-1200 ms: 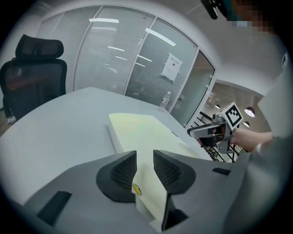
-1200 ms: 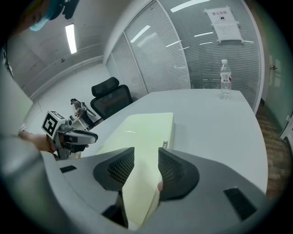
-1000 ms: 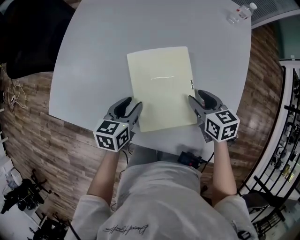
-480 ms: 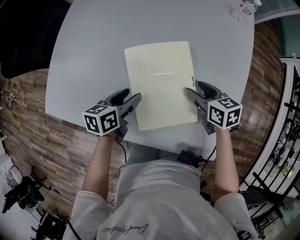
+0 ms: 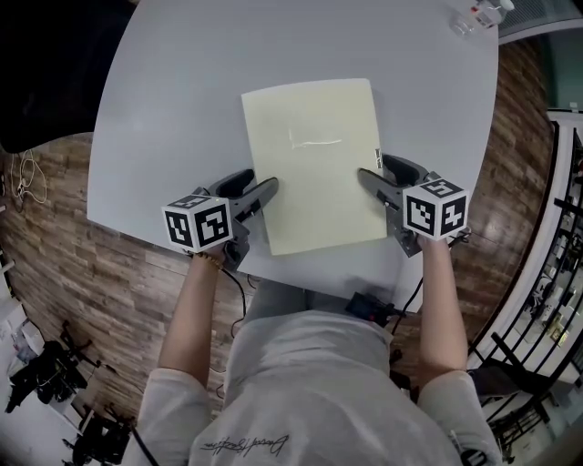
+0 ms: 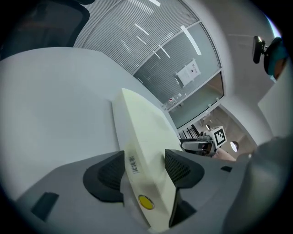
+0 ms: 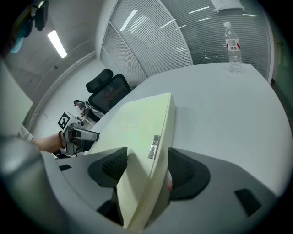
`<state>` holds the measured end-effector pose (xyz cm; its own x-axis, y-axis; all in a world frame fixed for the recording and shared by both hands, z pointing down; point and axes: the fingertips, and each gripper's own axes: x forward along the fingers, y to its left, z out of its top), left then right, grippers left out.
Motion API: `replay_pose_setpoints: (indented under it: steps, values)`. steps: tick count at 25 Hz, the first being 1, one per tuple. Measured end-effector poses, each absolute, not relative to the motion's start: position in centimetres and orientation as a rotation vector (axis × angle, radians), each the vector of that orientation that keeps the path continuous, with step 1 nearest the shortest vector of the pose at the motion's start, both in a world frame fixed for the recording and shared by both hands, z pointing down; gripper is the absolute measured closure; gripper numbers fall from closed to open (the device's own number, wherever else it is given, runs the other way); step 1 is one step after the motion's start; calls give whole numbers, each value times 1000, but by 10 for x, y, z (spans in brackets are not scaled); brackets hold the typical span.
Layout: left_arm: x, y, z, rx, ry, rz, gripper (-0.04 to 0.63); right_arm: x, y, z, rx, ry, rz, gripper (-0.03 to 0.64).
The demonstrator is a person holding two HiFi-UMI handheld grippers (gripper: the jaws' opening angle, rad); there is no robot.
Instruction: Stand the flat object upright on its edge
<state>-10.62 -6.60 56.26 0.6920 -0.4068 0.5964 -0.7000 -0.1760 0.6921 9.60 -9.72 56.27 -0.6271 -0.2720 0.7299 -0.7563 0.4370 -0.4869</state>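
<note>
Our left gripper (image 5: 261, 180) and right gripper (image 5: 373, 167) have just been opening. Their jaws stand apart astride the pale board's (image 5: 314, 155) side edges near the table's (image 5: 164, 91) front edge. The board looks stiff, light and probably slick, so we'd grip there.

We wear a pale grey, short-sleeved cotton T-shirt (image 5: 305, 364) with dark cursive script (image 5: 239, 445) across its chest. Its 2 loose sleeves (image 5: 178, 400) end above our elbows. 1 dark beaded bracelet (image 7: 58, 139) circles our left wrist.

Water bottle (image 5: 472, 18) partly beyond top edge
</note>
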Motion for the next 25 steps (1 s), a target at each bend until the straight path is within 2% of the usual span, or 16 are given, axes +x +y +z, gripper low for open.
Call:
replay_pose_setpoints:
  steps: [25]
  values:
    - [-102,-66,572,1765,-858,381,334,92,-99,569,834,-2059,1132,370]
